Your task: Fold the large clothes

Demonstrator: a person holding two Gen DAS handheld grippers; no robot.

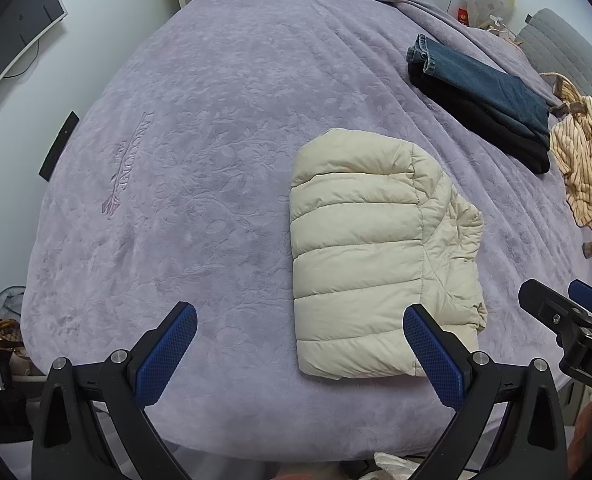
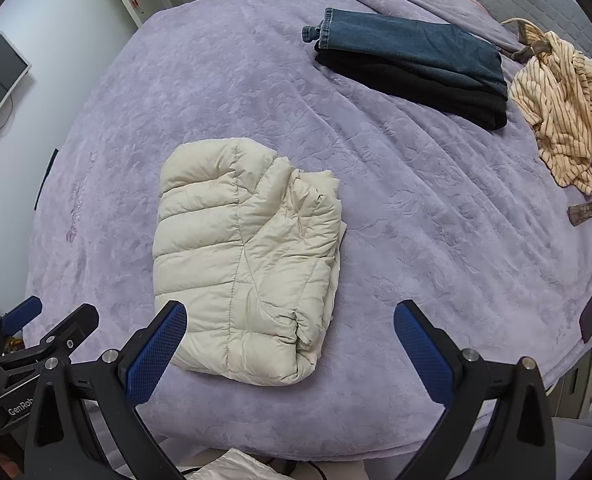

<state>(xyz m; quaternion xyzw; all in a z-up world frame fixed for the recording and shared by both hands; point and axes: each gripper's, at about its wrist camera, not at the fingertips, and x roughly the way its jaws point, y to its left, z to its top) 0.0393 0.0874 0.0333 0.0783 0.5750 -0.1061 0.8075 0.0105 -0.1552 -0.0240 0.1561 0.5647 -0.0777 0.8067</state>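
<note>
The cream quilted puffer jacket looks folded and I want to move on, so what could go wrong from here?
The cream quilted puffer jacket is puffy, and its loose layered edge might spring open now that both grippers, left and right, are open and clear of it. The rumpled striped beige garment lies beside the folded dark blue jeans, so pulling it could disturb that stack.

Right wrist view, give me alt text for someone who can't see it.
A cream puffer jacket lies folded into a compact bundle on a purple bedspread, just beyond the open right gripper. Farther back, folded jeans sit on a folded black garment, beside a crumpled striped garment.
</note>
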